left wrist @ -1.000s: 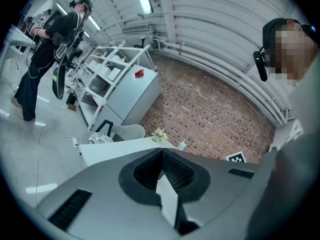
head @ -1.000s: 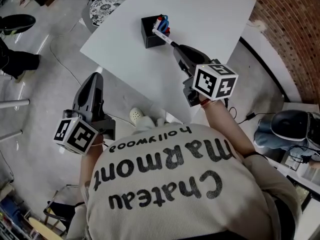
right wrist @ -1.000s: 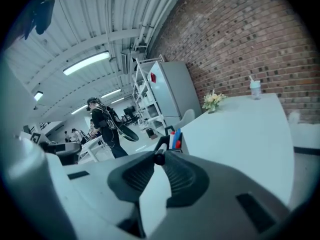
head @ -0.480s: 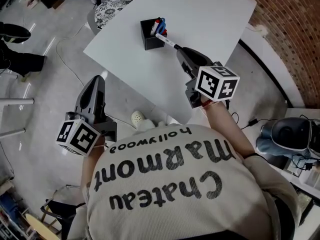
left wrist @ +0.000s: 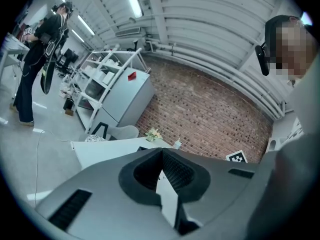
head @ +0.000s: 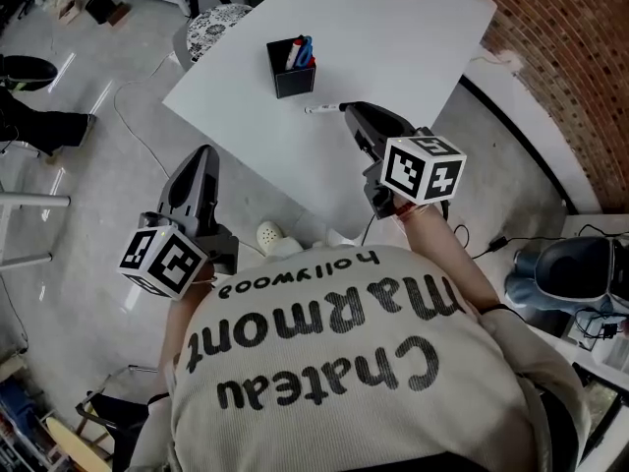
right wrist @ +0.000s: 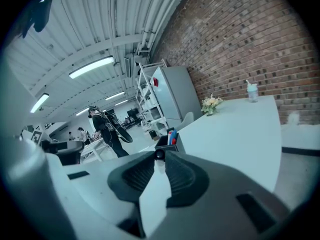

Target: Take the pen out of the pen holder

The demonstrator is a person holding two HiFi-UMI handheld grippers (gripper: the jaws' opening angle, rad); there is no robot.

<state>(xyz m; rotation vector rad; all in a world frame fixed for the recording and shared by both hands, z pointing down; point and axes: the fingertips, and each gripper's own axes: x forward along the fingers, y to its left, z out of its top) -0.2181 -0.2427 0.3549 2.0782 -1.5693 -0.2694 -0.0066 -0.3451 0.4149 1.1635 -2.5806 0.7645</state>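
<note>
A black pen holder [head: 291, 75] with blue and red pens in it stands on the white table [head: 393, 37]. My right gripper [head: 346, 109] is shut on a white pen [head: 322, 110], which lies level, clear of the holder and just in front of it. In the right gripper view the pen's dark end [right wrist: 159, 154] shows between the jaw tips, with the holder [right wrist: 165, 143] beyond. My left gripper [head: 203, 151] hangs off the table's left edge over the floor. Its jaws [left wrist: 161, 153] meet at the tips and hold nothing.
A patterned stool [head: 216, 13] stands by the table's far left corner. A brick wall [head: 560, 57] runs along the right. A white shoe [head: 268, 229] and cables lie on the floor. A bottle [right wrist: 252, 91] and flowers [right wrist: 211, 103] stand at the table's far end.
The pen has come out of the holder, and the right gripper has drawn back with it toward me. The left gripper has drifted slightly forward and right.
</note>
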